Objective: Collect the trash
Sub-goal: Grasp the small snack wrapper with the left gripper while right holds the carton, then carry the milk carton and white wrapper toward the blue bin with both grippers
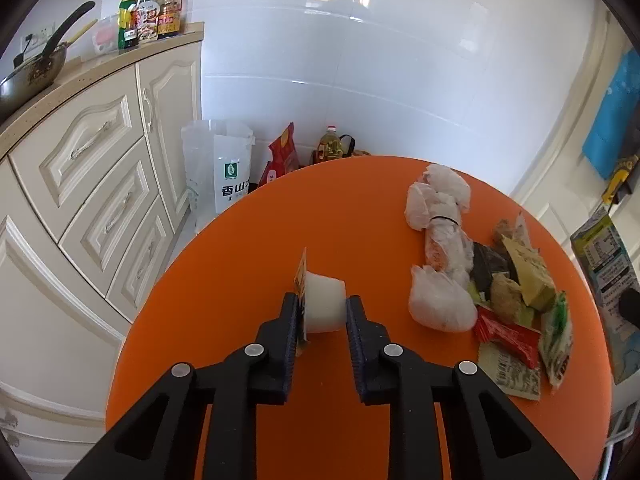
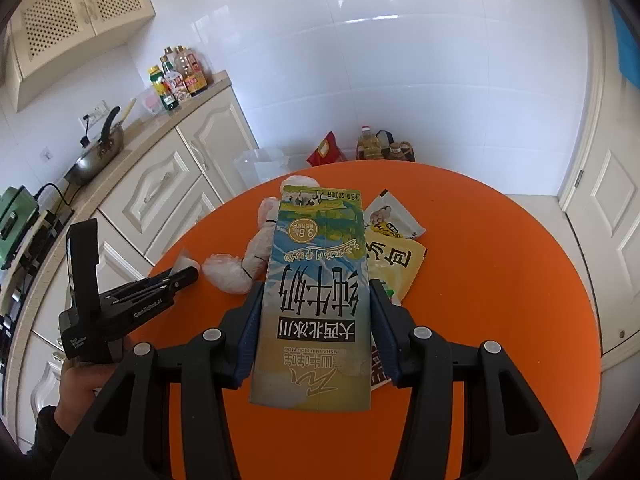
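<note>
You get bright, even daylight; window glare on glossy wall tiles (image 1: 360, 60); strong fisheye bending, dark corners; sharp focus, soft shadows.

Worktop (image 1: 224, 272), left half: bare orange surface, open for passage.
Worktop, right half: blocked by a heap of wrappers (image 1: 516, 320) and knotted white bags (image 1: 440, 236).
Left tongs (image 1: 322, 310): gap filled by a small white cup (image 1: 324, 304).
Right tongs (image 2: 316, 320): gap filled by a milk carton (image 2: 316, 300), hiding the surface beyond.
Left flank: cabinet fronts (image 1: 100, 184) close beside the rim.
</note>
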Available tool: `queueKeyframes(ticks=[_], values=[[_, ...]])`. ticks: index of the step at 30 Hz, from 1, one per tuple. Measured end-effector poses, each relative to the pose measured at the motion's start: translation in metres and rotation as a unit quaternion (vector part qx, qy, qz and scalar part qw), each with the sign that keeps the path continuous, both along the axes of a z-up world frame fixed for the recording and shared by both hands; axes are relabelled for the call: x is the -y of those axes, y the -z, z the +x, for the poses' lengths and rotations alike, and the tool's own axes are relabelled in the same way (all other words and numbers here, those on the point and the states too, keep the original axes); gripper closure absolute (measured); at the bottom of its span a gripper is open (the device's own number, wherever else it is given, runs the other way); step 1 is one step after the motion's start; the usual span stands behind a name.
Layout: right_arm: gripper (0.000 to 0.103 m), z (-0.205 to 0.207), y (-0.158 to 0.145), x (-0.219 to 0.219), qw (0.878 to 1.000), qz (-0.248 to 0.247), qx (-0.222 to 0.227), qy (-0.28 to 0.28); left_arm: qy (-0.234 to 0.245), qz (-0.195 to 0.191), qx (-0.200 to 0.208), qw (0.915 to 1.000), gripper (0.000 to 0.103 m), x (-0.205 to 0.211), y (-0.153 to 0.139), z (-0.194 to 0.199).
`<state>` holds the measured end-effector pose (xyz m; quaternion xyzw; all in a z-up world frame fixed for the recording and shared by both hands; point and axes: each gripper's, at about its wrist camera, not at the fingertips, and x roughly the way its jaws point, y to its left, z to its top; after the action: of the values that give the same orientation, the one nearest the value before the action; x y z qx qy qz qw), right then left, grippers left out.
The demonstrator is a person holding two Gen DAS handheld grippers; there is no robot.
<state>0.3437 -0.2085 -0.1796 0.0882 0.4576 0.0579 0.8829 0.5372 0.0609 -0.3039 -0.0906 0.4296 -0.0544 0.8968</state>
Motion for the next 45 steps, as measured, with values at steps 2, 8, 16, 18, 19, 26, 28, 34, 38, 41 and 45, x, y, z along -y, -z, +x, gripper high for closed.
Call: queueKeyframes(ticks=[2,8,16,18,19,26,28,34,38,41,45], values=[[0.053,-0.004,-0.003,0.003,1.000,0.001,0.004,0.002,0.001,-0.005,0.001,1.0000,0.085,0.000,-0.004,-0.010],[0.053,-0.019,-0.012,0.013,1.000,0.005,0.014,0.011,0.008,-0.003,0.012,0.9999,0.085,0.004,-0.017,-0.045],[0.053,-0.045,-0.021,0.028,0.999,0.008,0.022,0.025,0.031,-0.006,0.015,0.9994,0.085,0.032,-0.035,-0.086],[0.053,-0.052,-0.023,0.033,0.999,0.010,0.025,0.030,0.040,-0.008,0.020,0.9990,0.085,0.040,-0.042,-0.097],[0.053,-0.056,-0.024,0.036,0.999,0.011,0.026,0.034,0.045,-0.007,0.024,0.9987,0.085,0.046,-0.048,-0.102],[0.053,-0.085,-0.038,0.061,0.997,0.016,0.045,0.059,0.083,-0.006,0.064,0.9944,0.085,0.085,-0.092,-0.141],[0.053,-0.092,-0.043,0.069,0.996,0.016,0.053,0.067,0.094,-0.004,0.078,0.9924,0.085,0.097,-0.105,-0.152],[0.053,-0.118,-0.065,0.099,0.993,0.019,0.078,0.089,0.138,-0.010,0.120,0.9831,0.085,0.138,-0.148,-0.184],[0.053,-0.137,-0.081,0.124,0.989,0.015,0.096,0.109,0.162,-0.012,0.147,0.9757,0.085,0.162,-0.175,-0.200],[0.053,-0.152,-0.094,0.143,0.985,0.007,0.109,0.130,0.183,-0.018,0.166,0.9688,0.085,0.185,-0.195,-0.210],[0.053,-0.179,-0.110,0.179,0.978,-0.005,0.124,0.168,0.224,-0.028,0.182,0.9570,0.085,0.223,-0.213,-0.220]])
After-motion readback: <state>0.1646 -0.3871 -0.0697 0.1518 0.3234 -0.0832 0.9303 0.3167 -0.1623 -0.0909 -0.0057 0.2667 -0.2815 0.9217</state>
